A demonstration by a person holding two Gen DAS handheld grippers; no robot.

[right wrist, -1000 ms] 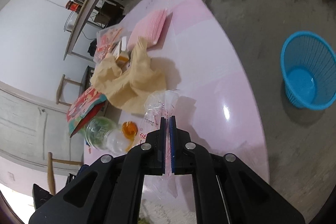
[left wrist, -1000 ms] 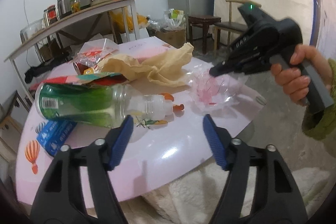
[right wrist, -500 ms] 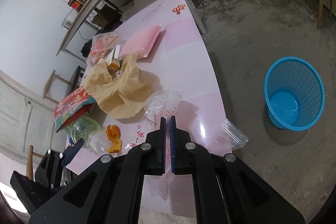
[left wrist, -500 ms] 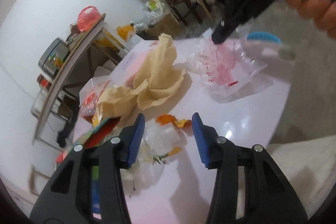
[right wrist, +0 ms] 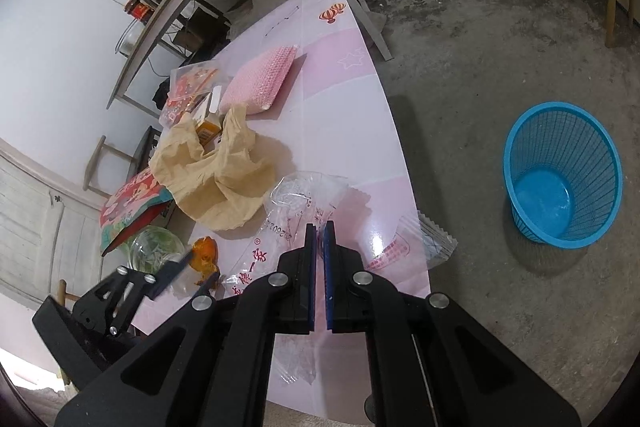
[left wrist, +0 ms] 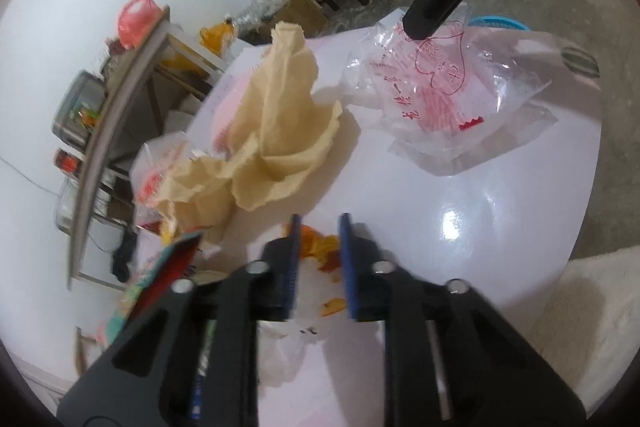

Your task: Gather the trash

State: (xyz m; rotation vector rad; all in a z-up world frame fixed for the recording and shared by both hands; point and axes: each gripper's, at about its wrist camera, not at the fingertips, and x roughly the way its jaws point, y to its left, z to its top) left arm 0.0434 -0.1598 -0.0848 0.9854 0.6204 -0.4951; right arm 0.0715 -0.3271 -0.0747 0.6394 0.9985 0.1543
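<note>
On the pink table (left wrist: 480,247) lies an orange scrap (left wrist: 316,245), and my left gripper (left wrist: 320,227) hangs low over it. Its jaws are closing, with the scrap between the blue pads and touching both. The right wrist view shows the same gripper (right wrist: 192,273) around the orange scrap (right wrist: 204,253). My right gripper (right wrist: 319,227) is shut on a clear plastic bag with red print (right wrist: 296,199), which lies crumpled on the table. From the left wrist view, its tip (left wrist: 424,23) pinches the bag (left wrist: 440,95) at the far edge.
A blue mesh basket (right wrist: 560,179) stands on the floor to the right of the table. Crumpled tan paper (right wrist: 216,183), a clear bottle (right wrist: 150,247), a pink padded pouch (right wrist: 260,83) and a small clear bag (right wrist: 434,239) at the table edge lie around. Shelves and chairs stand behind.
My left gripper has rolled and dropped toward the table, from over the bottle to the orange scrap, and its jaws have narrowed. The right gripper stays shut on the bag.
</note>
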